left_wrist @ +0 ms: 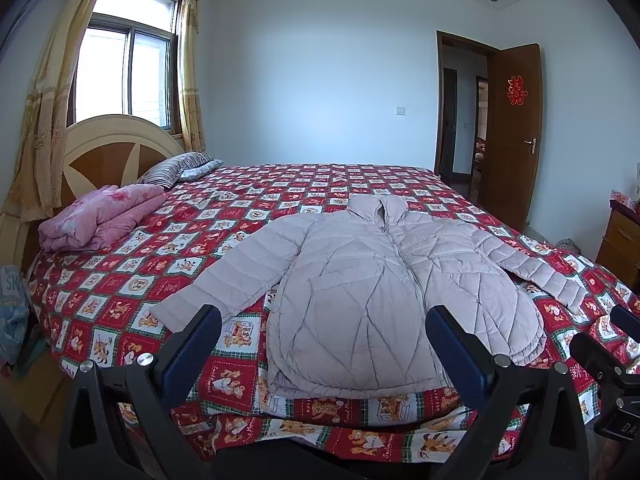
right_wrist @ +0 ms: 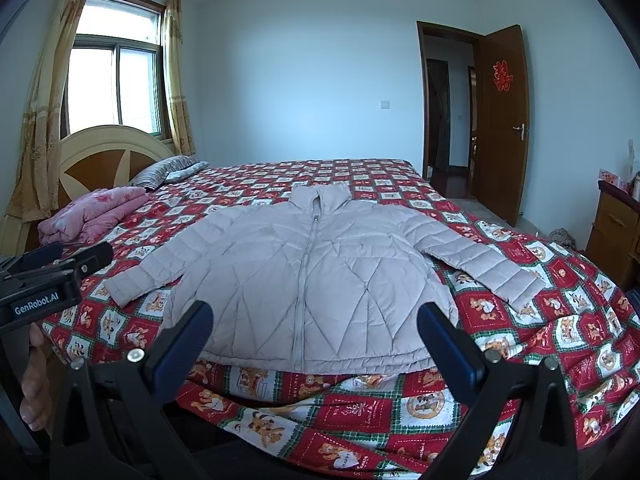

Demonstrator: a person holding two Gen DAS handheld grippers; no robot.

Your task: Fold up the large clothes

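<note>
A pale pink quilted jacket [left_wrist: 372,280] [right_wrist: 316,276] lies flat and zipped on the bed, collar toward the far side, both sleeves spread outward. Its hem reaches the near edge of the bed. My left gripper [left_wrist: 324,320] hovers open just short of the hem, nothing between its blue-padded fingers. My right gripper [right_wrist: 316,318] is likewise open above the hem, empty. In the right wrist view the left gripper [right_wrist: 60,256] shows at the left edge with a hand below it. The right gripper [left_wrist: 600,332] appears at the right edge of the left wrist view.
The bed carries a red patchwork cover [left_wrist: 120,304] [right_wrist: 560,320]. A folded pink quilt [left_wrist: 100,220] and striped pillows [left_wrist: 176,168] lie by the headboard [left_wrist: 108,148]. An open wooden door [left_wrist: 516,128] and a wooden cabinet [left_wrist: 620,240] stand on the right.
</note>
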